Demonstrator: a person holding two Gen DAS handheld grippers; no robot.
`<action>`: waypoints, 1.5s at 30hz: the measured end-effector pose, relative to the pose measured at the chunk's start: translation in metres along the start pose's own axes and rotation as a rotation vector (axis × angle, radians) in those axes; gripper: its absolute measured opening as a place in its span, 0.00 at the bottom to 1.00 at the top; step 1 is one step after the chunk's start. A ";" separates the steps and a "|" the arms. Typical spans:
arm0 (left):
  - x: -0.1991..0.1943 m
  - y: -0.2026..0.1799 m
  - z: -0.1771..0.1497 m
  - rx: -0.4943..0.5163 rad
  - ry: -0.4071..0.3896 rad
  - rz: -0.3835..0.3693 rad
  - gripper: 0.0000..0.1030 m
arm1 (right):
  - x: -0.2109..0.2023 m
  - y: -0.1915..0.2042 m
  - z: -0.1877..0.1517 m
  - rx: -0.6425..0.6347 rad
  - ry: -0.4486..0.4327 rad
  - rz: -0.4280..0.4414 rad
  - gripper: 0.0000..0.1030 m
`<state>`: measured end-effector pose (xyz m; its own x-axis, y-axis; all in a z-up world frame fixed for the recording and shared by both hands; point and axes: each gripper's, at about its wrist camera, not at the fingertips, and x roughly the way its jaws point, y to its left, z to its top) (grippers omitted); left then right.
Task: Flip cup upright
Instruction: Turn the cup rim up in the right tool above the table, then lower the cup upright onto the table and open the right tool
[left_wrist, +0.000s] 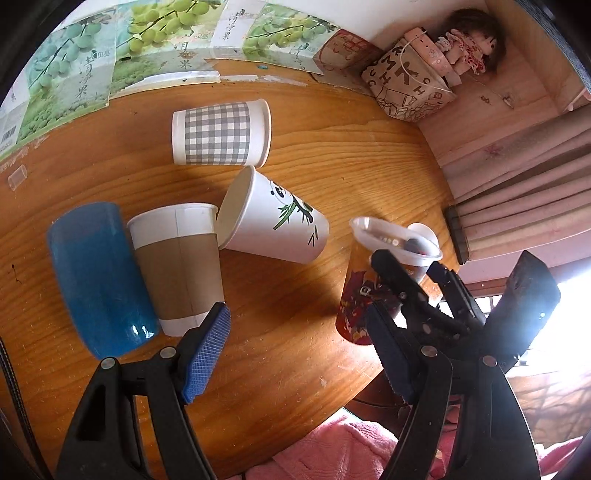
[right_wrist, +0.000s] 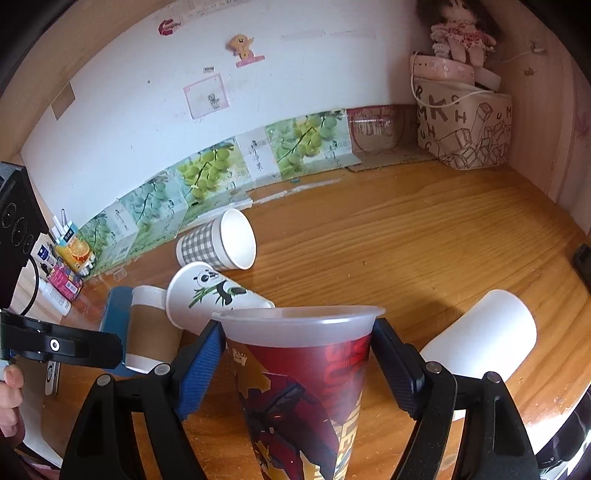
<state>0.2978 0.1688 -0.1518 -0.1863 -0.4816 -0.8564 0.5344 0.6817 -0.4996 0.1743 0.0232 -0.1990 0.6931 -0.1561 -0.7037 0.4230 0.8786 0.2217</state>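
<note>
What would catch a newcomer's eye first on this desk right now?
The red printed plastic cup, mouth up, fills the right wrist view, clamped between the right gripper fingers. Behind it, a panda cup, gingham cup, brown-sleeved cup and blue cup lie tipped over in a cluster on the wooden desk.

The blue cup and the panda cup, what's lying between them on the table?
In the left wrist view, the brown-sleeved paper cup lies on its side between the blue cup and the panda cup, its rim against the panda cup's mouth.

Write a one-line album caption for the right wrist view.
Right tool grips a red printed cup mouth-up above a wooden table strewn with toppled cups.
</note>
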 end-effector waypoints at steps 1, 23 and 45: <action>0.000 -0.001 0.001 0.007 0.002 0.002 0.77 | -0.003 0.000 0.001 -0.001 -0.016 -0.004 0.78; -0.005 -0.015 -0.024 0.057 -0.009 -0.007 0.77 | -0.036 0.024 -0.049 -0.111 -0.087 -0.035 0.78; -0.005 -0.063 -0.120 -0.226 -0.202 0.183 0.80 | -0.096 -0.031 -0.061 -0.279 0.135 -0.026 0.80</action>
<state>0.1658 0.1944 -0.1319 0.0747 -0.4240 -0.9026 0.3440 0.8605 -0.3757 0.0591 0.0386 -0.1800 0.5927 -0.1350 -0.7940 0.2502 0.9680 0.0221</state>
